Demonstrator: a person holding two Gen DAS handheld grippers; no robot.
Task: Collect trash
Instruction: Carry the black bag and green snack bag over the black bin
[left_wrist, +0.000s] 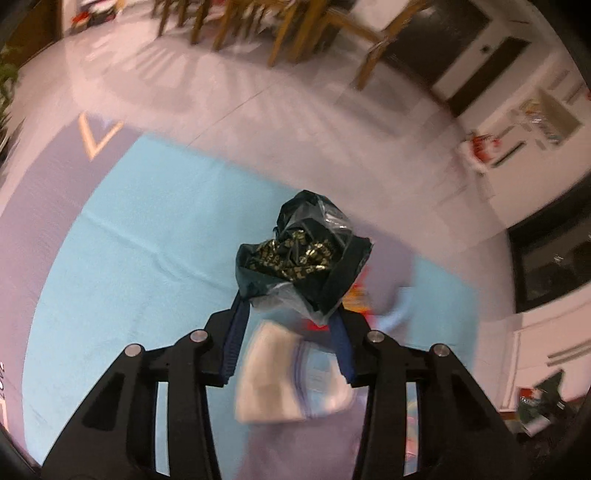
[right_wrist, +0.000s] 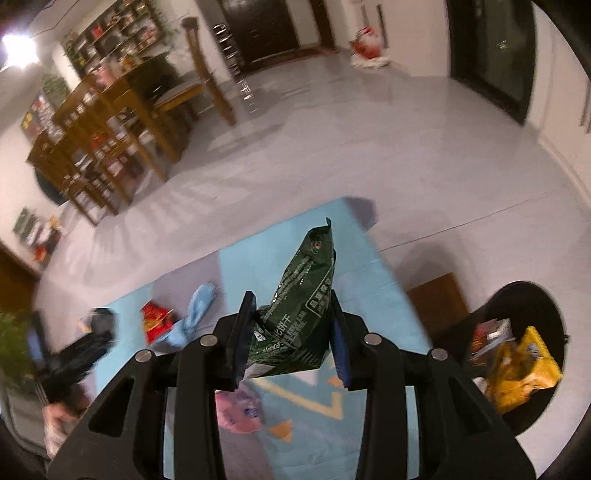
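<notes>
Crinkled glossy plastic wrapper (left_wrist: 303, 254); shiny green foil packet (right_wrist: 299, 314); matt blue mat (left_wrist: 147, 240); glossy tiled floor (right_wrist: 332, 129); wooden chairs (right_wrist: 110, 122).

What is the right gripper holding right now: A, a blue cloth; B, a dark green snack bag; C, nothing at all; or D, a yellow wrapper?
B: in the right wrist view, the right gripper is closed on a dark green snack bag that sticks up between its fingers. The yellow wrapper sits in the black bin, and the blue cloth lies on the mat.
</notes>
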